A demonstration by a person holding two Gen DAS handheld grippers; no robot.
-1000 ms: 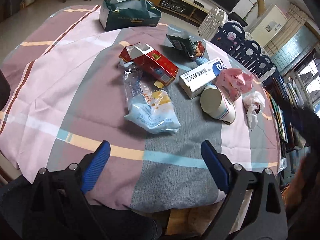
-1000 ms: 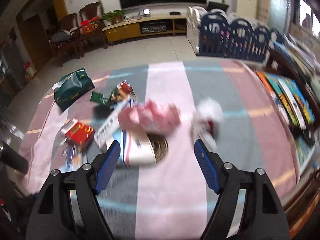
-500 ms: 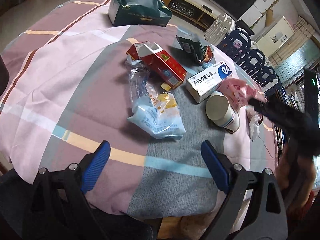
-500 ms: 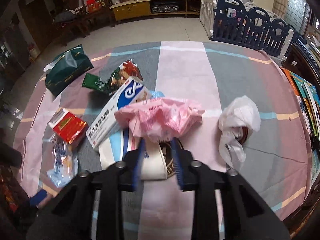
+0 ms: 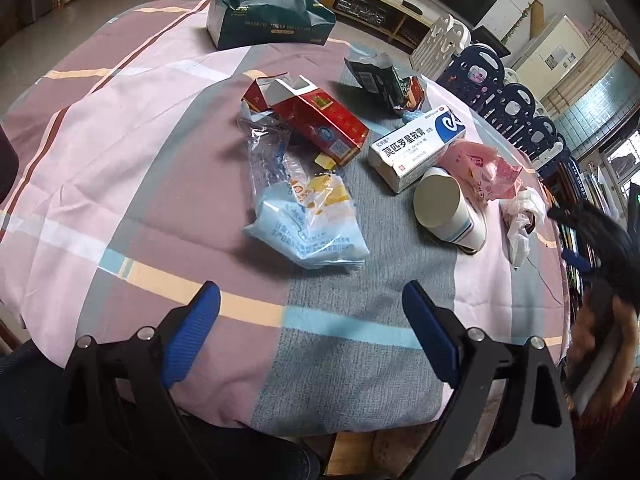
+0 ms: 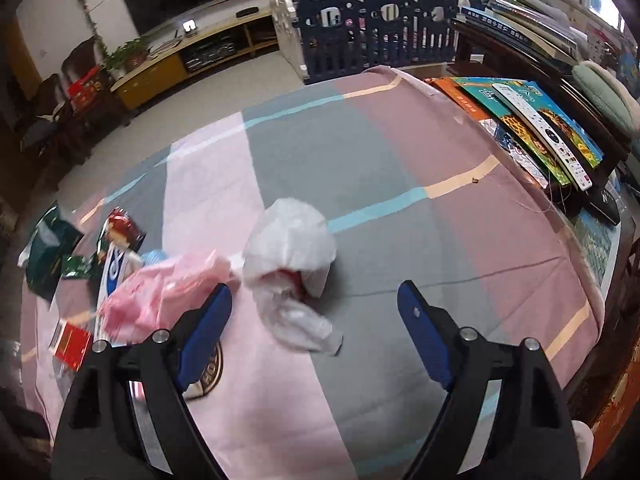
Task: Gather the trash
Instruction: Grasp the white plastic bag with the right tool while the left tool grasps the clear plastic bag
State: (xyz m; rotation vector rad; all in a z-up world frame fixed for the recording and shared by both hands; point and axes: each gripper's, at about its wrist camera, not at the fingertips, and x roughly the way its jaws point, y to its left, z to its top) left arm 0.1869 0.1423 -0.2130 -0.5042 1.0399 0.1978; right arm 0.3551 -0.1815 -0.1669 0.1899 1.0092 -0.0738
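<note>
Right claw [image 6: 312,320] spread wide, angled down over white bag [image 6: 290,256]

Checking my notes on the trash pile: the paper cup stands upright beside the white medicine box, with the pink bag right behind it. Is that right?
Not quite. The paper cup lies on its side, not upright, its round base facing the left wrist camera. The rest holds: it is beside the white medicine box, with the pink bag right behind it.
</note>
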